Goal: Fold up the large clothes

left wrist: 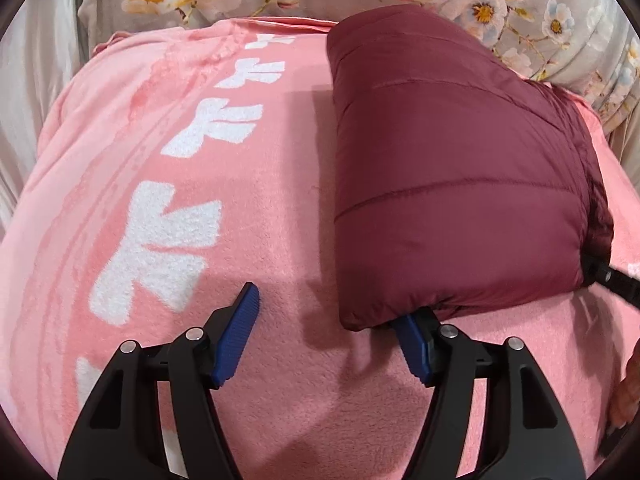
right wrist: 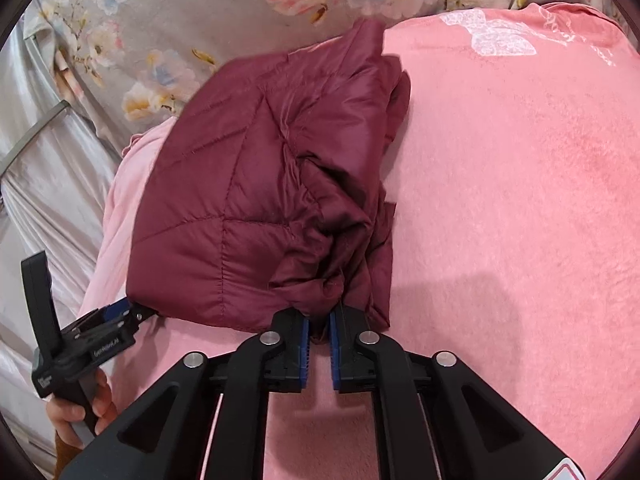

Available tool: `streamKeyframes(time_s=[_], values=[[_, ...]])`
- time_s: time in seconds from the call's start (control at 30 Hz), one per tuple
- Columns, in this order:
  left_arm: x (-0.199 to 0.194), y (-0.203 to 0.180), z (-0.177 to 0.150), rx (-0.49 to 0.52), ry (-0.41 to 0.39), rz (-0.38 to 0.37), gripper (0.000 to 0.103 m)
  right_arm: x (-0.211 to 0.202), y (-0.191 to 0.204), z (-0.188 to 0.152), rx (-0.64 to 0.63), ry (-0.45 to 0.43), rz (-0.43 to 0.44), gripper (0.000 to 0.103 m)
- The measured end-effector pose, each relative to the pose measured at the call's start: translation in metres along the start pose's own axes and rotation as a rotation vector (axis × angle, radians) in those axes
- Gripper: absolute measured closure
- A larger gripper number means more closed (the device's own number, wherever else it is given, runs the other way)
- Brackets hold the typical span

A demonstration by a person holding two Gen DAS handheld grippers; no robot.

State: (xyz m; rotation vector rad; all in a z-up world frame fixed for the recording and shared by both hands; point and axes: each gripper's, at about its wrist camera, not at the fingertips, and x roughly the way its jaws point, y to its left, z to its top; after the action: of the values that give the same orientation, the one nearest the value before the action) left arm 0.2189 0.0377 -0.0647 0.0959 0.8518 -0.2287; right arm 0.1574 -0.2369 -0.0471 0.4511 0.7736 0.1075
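A maroon quilted jacket (left wrist: pixel 452 168) lies folded into a thick bundle on a pink blanket (left wrist: pixel 240 240). My left gripper (left wrist: pixel 332 320) is open, its right finger tucked under the bundle's near edge and its left finger free over the blanket. In the right wrist view the jacket (right wrist: pixel 248 208) fills the middle, and my right gripper (right wrist: pixel 319 334) is shut on a bunched fold of the jacket at its near edge. The left gripper (right wrist: pixel 120 312) also shows there, at the bundle's lower left corner.
The pink blanket (right wrist: pixel 500 200) with white letters covers a bed. A grey floral sheet (left wrist: pixel 520 8) lies behind it. Silvery satin fabric (right wrist: pixel 48 200) hangs at the left. The person's hand (right wrist: pixel 76 412) holds the left gripper's handle.
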Motion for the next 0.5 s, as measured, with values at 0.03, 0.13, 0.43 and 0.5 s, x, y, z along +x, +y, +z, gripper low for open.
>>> streamKeyframes(time_s=[0.03, 0.13, 0.43, 0.5], values=[[-0.007, -0.001, -0.001, 0.013, 0.0, 0.0, 0.044, -0.007, 0.0, 0.0, 0.002, -0.004, -0.002, 0.092], [-0.041, -0.001, -0.004, 0.045, -0.044, -0.019, 0.044, -0.04, 0.001, 0.004, -0.007, -0.07, -0.012, 0.085], [-0.074, -0.033, 0.07, 0.023, -0.186, -0.036, 0.043, -0.041, 0.023, 0.083, -0.011, -0.216, -0.074, 0.092], [-0.063, -0.043, 0.087, 0.014, -0.181, -0.031, 0.043, -0.025, 0.025, 0.101, 0.004, -0.21, -0.078, 0.097]])
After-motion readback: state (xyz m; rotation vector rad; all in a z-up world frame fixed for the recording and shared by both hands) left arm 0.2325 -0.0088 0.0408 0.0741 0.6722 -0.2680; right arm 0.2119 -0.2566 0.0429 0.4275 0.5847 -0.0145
